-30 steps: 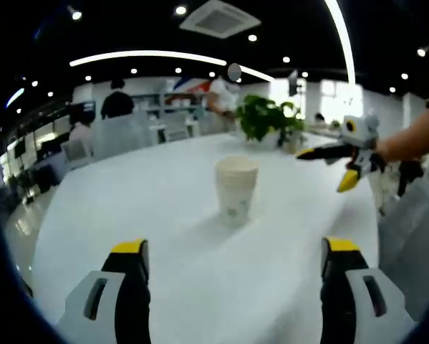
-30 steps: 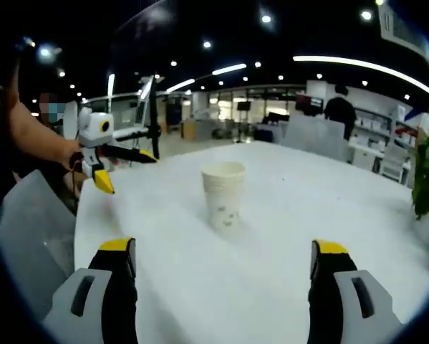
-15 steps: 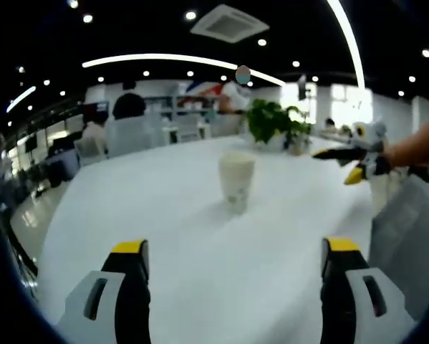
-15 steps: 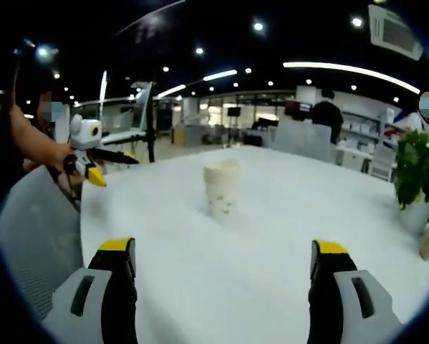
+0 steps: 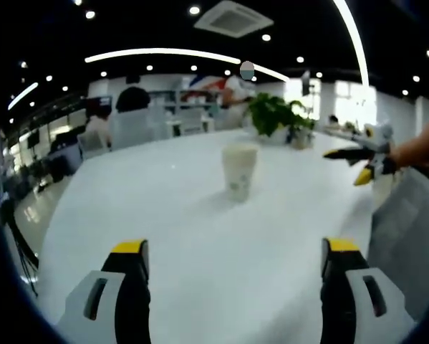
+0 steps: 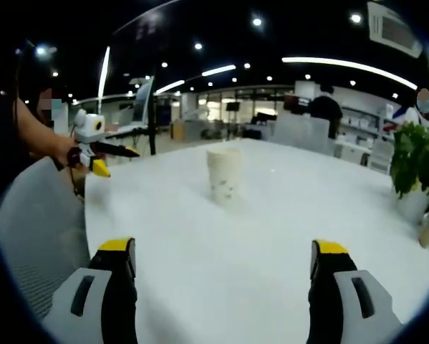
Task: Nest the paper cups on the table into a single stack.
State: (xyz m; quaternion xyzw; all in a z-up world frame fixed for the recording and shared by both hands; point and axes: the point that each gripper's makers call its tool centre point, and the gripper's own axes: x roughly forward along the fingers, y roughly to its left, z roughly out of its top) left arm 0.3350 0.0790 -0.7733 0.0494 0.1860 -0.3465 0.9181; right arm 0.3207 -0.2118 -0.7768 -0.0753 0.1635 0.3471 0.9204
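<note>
Hovering low over the table (image 5: 164,236), the left hand-held gripper (image 5: 233,251) has its yellow-tipped jaws spread wide with nothing between them, and the right hand-held gripper (image 6: 223,251) is released and empty in the same way, well back from the work. Seen across from each other, each tool sits out at the table's edge: the right one shows at the right of the left gripper view, the left one at the left of the right gripper view, both parted. Between them, near the middle of the white table, stands the stack of paper cups (image 5: 240,170), upright, its rims layered close at the top (image 6: 223,174); no loose cup shows on the surface around it. By that look the nesting seems finished, so the step in hand is likely a clean withdrawal. Doing it well means keeping both tools apart from the stack, lifting away rather than sweeping across, since light paper cups will probably tip at a nudge. A potted plant (image 5: 275,117) stands beyond the stack, near the far edge.
</note>
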